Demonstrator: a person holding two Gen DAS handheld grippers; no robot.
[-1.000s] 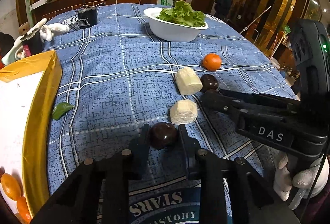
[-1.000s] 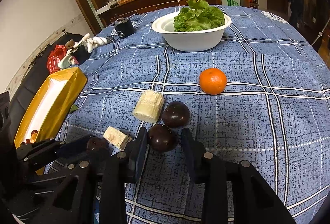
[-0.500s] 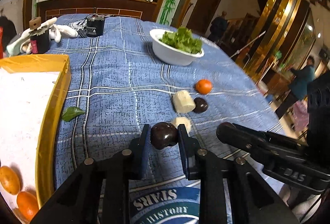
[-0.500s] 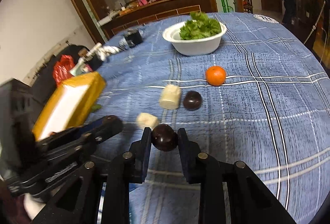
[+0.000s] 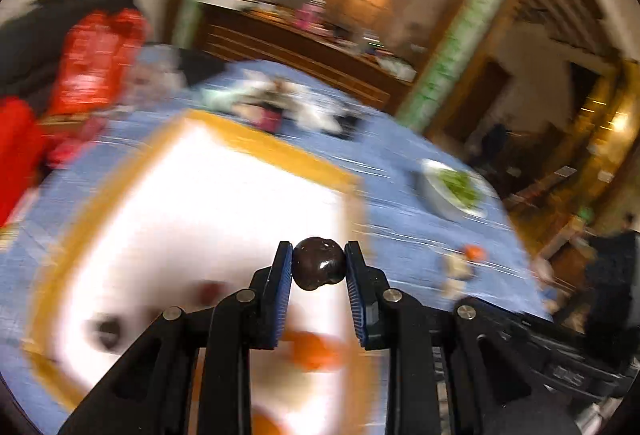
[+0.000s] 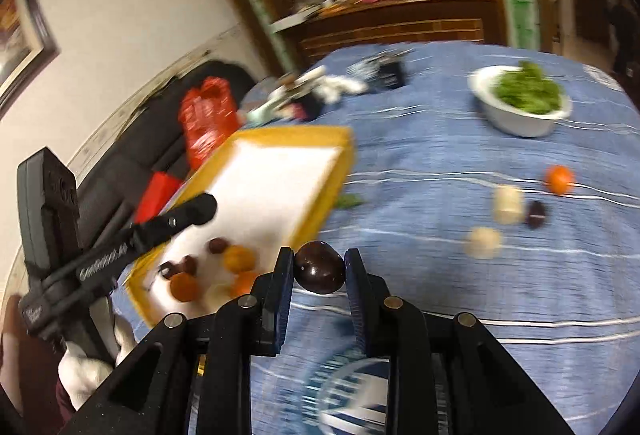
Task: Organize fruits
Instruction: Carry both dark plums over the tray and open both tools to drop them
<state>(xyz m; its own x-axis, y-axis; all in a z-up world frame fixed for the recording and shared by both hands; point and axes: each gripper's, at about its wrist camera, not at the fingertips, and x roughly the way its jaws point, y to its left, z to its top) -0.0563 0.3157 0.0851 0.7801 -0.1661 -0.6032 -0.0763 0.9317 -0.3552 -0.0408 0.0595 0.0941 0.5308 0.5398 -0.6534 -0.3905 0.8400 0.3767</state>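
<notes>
Left hand-held gripper clenched on a dark round fruit, blue pads pressing it from both sides, held in the air above the white floor of the yellow-rimmed tray. Much blur in this view. Inside the tray, toward its near end: smeared orange fruits and a couple of dark ones; exact count cannot be told. Beyond the tray's right rim, blue checked tabletop with a white bowl of greens toward the far right edge.

Right hand-held gripper likewise clenched on a second dark fruit, gripped between both pads, lifted over the tabletop just beside the tray's near right corner. Jaws just closed in on it within the last moment.

From the right wrist view: tray lying near the left edge of the tabletop, holding oranges and dark fruits at its near end. Left tool's black finger reaching over the tray from the left side, a white-gloved hand below it. Still on the cloth toward the right edge: one orange, one dark fruit, two pale cream chunks, close together. A green leaf lying just beside the tray's right rim. Red bags off the far left edge.
</notes>
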